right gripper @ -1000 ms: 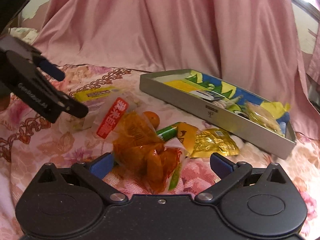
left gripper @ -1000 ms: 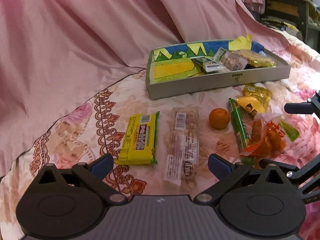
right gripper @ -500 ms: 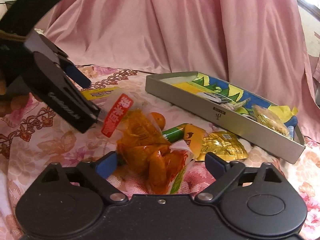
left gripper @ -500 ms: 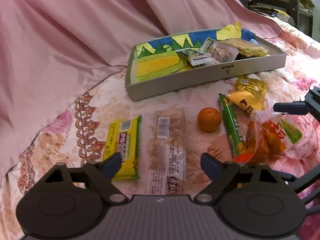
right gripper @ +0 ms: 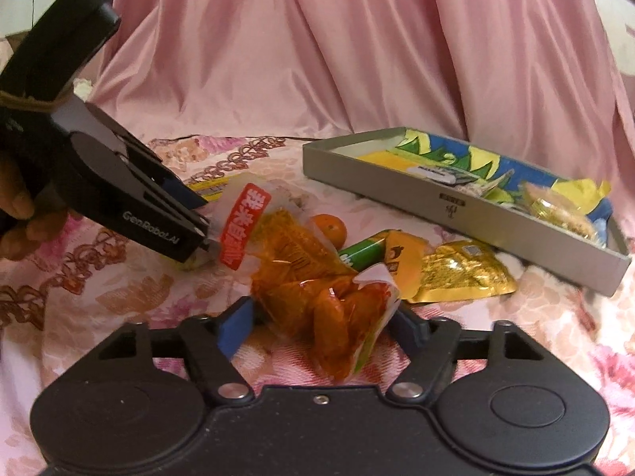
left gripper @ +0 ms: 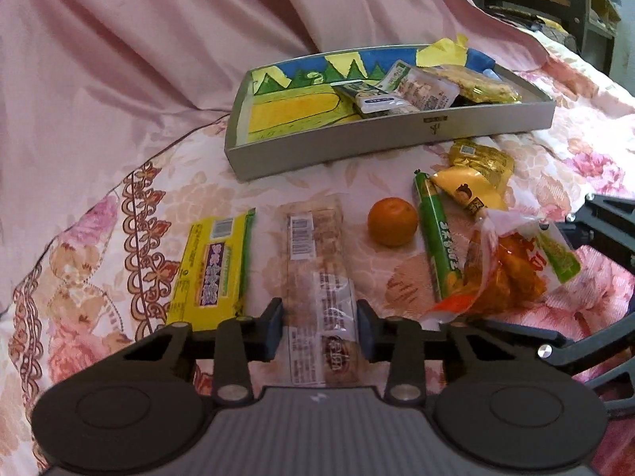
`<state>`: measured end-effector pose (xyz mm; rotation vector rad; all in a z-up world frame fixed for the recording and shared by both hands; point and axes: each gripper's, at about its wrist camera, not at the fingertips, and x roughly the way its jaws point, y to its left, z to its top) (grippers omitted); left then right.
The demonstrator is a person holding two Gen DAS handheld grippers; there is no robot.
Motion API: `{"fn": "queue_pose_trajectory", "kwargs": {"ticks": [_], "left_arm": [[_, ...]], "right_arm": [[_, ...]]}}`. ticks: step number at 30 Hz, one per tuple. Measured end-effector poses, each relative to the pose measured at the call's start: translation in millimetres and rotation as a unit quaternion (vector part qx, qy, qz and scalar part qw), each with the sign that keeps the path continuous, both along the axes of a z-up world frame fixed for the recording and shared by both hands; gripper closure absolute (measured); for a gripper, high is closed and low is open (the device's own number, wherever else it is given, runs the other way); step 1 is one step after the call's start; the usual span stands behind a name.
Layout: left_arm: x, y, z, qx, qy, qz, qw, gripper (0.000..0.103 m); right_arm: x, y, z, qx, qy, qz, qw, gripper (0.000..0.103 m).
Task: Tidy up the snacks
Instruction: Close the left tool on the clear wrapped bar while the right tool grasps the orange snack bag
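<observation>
A bed covered by a floral pink bedspread (left gripper: 119, 214) carries everything, with plain pink fabric (left gripper: 139, 39) draped up behind it. Toward the back lies a shallow grey tray (left gripper: 397, 135) with a painted bottom. In front of it, directly on the spread, a row runs from left to right in the left wrist view: a yellow wrapped bar (left gripper: 212, 267), a long clear packet of brown biscuits (left gripper: 317, 277), a small orange (left gripper: 392, 221), a green stick packet (left gripper: 436, 238), and a clear bag of orange pieces (left gripper: 504, 269). Behind that bag lie a yellow pouch (left gripper: 466, 190) and a gold foil packet (left gripper: 482, 156), near the tray's front wall.
</observation>
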<state>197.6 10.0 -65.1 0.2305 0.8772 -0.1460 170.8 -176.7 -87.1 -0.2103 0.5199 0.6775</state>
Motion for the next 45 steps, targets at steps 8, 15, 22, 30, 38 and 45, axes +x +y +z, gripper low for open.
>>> {"fn": "queue_pose_trajectory", "kwargs": {"ticks": [8,15,22,30,38,45], "left_arm": [[-14,5,3,-0.041,0.015,0.032,0.9986,0.062],[-38,1,5,-0.084,0.028,0.064,0.9940,0.062],[-57,-9,2,-0.109,0.031,0.087,0.9898,0.062],[-46,-7,-7,-0.122,0.047,0.100,0.9864,0.060],[-54,-5,-5,-0.147,0.045,0.115,0.9814,0.062],[-62,-3,5,-0.202,0.021,0.134,0.9700,0.063]], "right_arm": [[-2,0,1,0.004,0.009,-0.009,1.000,0.032],[-17,-3,6,-0.003,0.018,-0.020,1.000,0.033],[-34,-12,14,0.005,0.041,-0.059,0.997,0.033],[-37,-25,15,0.009,0.050,-0.103,0.993,0.033],[-34,-24,14,0.008,0.046,-0.105,0.993,0.033],[-32,-28,20,0.024,0.041,-0.115,0.992,0.033]]}}
